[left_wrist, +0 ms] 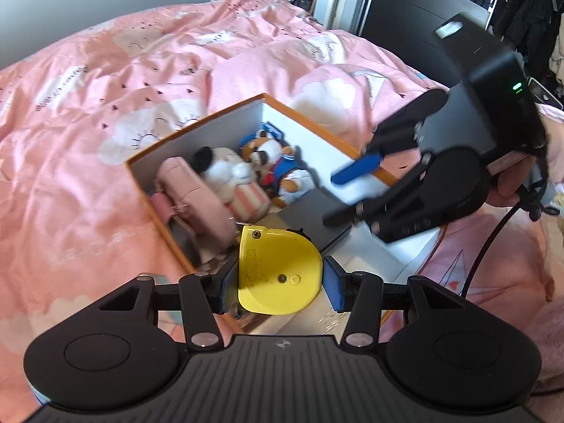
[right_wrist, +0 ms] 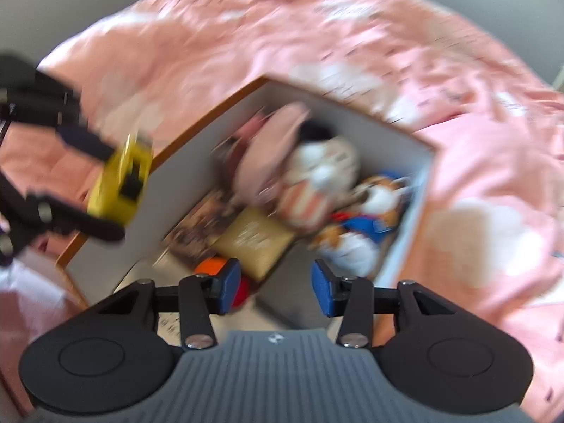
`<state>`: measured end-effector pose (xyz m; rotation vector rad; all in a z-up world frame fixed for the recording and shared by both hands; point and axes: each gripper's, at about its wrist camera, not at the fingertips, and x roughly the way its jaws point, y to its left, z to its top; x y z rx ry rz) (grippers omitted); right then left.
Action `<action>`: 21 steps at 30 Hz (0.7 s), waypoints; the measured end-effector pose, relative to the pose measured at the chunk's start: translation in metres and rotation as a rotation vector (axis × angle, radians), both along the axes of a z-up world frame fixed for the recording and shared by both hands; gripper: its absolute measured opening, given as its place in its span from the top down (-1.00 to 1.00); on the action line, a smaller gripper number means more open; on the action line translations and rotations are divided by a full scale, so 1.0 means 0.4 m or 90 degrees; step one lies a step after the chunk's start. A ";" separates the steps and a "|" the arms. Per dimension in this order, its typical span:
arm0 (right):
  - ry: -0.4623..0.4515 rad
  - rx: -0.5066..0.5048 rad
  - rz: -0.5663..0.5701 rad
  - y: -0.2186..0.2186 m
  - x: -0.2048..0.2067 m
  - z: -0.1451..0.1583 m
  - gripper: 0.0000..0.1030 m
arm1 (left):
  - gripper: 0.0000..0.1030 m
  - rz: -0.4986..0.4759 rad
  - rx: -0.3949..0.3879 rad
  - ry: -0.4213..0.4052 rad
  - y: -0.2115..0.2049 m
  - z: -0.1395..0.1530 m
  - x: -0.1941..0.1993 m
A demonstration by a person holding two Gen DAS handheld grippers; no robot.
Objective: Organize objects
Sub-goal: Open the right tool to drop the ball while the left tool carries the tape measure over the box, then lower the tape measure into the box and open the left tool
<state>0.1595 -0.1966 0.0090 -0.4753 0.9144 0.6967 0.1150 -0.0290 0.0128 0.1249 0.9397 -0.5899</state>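
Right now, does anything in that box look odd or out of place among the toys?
Mostly soft toys fill the box. The odd item is a yellow tape measure, a tool, clamped in the left hand-held gripper above the box's near corner, not inside it.

Soft daylight lit both views evenly, with mild shadows inside the box point(left_wrist: 268, 112). The left wrist view was mostly sharp; the right wrist view was heavily motion-blurred. Fisheye distortion curved the bed point(left_wrist: 88, 112) at the edges.
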 end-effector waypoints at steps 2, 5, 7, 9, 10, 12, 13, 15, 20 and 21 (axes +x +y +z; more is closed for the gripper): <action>-0.046 0.030 -0.062 -0.046 0.000 0.031 0.10 | -0.11 -0.015 -0.016 0.020 -0.031 -0.008 0.020; -0.090 0.066 -0.168 -0.102 0.015 0.057 0.10 | -0.11 -0.039 -0.046 0.058 -0.088 -0.031 0.048; -0.102 0.085 -0.214 -0.130 0.013 0.056 0.10 | -0.11 -0.037 -0.065 0.105 -0.128 -0.059 0.072; -0.118 0.095 -0.250 -0.150 0.006 0.045 0.10 | -0.11 -0.027 -0.086 0.145 -0.158 -0.087 0.093; -0.124 0.095 -0.268 -0.157 0.003 0.038 0.10 | -0.11 -0.020 -0.099 0.167 -0.173 -0.101 0.102; -0.123 0.110 -0.306 -0.177 0.009 0.020 0.10 | -0.11 -0.009 -0.120 0.200 -0.194 -0.127 0.116; -0.120 0.119 -0.321 -0.186 0.009 0.015 0.09 | -0.11 -0.001 -0.127 0.215 -0.203 -0.141 0.122; -0.119 0.131 -0.350 -0.206 0.003 0.006 0.08 | -0.11 0.028 -0.134 0.252 -0.216 -0.171 0.137; -0.120 0.140 -0.357 -0.208 0.008 -0.012 0.02 | -0.11 0.107 -0.164 0.346 -0.226 -0.226 0.163; -0.123 0.138 -0.355 -0.207 0.008 -0.015 -0.01 | -0.11 0.119 -0.169 0.358 -0.226 -0.234 0.164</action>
